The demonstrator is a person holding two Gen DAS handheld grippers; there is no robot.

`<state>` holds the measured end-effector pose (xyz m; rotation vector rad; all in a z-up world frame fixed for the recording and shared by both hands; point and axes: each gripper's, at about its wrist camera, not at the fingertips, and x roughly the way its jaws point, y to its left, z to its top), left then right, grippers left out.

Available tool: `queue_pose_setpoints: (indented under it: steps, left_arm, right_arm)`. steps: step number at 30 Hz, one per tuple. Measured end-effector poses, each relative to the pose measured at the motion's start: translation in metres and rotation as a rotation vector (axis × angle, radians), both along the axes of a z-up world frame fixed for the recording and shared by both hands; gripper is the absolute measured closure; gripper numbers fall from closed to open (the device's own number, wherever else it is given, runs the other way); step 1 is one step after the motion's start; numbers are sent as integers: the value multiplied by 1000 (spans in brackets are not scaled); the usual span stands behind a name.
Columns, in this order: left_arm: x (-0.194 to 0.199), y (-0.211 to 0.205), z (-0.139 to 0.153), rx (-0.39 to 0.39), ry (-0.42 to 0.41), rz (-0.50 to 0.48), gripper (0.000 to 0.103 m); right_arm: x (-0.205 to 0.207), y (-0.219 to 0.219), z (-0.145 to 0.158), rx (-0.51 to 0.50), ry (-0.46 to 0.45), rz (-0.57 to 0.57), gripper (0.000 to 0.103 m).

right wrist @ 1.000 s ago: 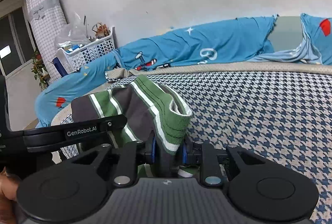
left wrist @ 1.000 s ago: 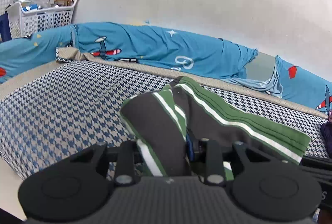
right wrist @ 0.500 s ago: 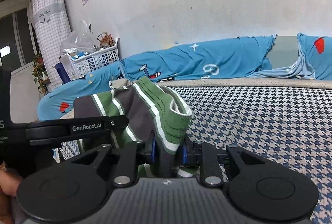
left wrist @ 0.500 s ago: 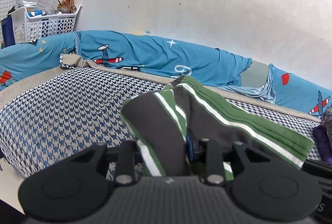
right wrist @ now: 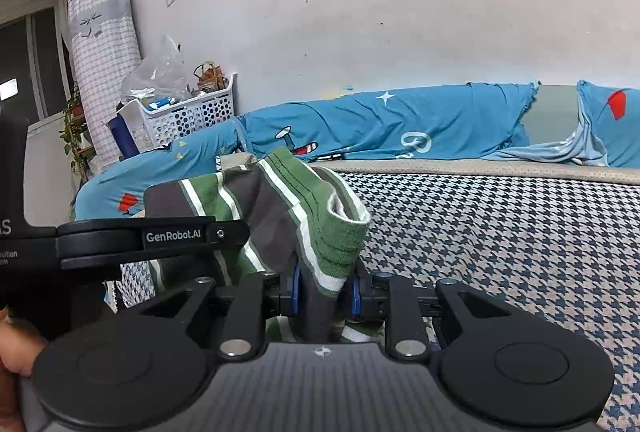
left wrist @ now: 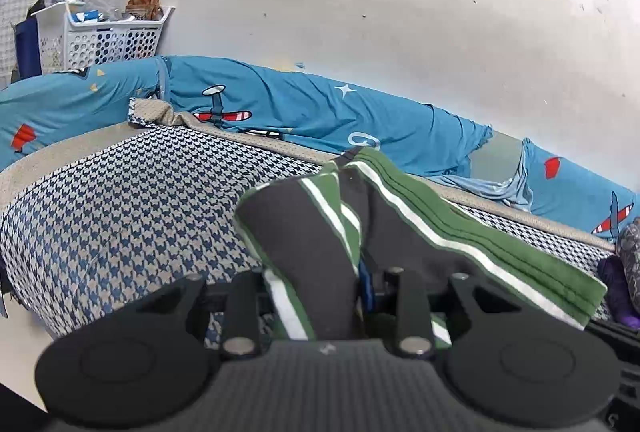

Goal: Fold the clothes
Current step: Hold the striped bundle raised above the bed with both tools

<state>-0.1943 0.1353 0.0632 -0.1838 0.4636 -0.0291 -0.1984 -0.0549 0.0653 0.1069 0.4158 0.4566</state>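
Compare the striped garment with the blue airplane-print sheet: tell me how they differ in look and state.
1. The striped garment has green, dark grey and white bands; the blue sheet is blue with airplanes and stars.
2. The garment is lifted above the bed, pinched by the left gripper and the right gripper; the sheet lies along the wall, held by neither.
3. The garment is bunched between the grippers; the sheet is spread long and rumpled.
Both are soft cloth.

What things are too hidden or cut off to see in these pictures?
- Left wrist view: the left gripper fingertips, buried in the green, grey and white striped garment.
- Both views: the garment's lower part, behind the gripper bodies, so what kind of clothing it is stays unclear.
- Left wrist view: the purple cloth, cut by the right edge.
- Right wrist view: contents of the white perforated plastic basket, too small.
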Motion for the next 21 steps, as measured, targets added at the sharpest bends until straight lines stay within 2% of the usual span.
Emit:
queue_pose_setpoints:
  steps: [21]
  left_arm:
    - [22, 30, -6, -36, 30, 44, 75]
  right_arm:
    - [22, 34, 0, -51, 5, 36, 80]
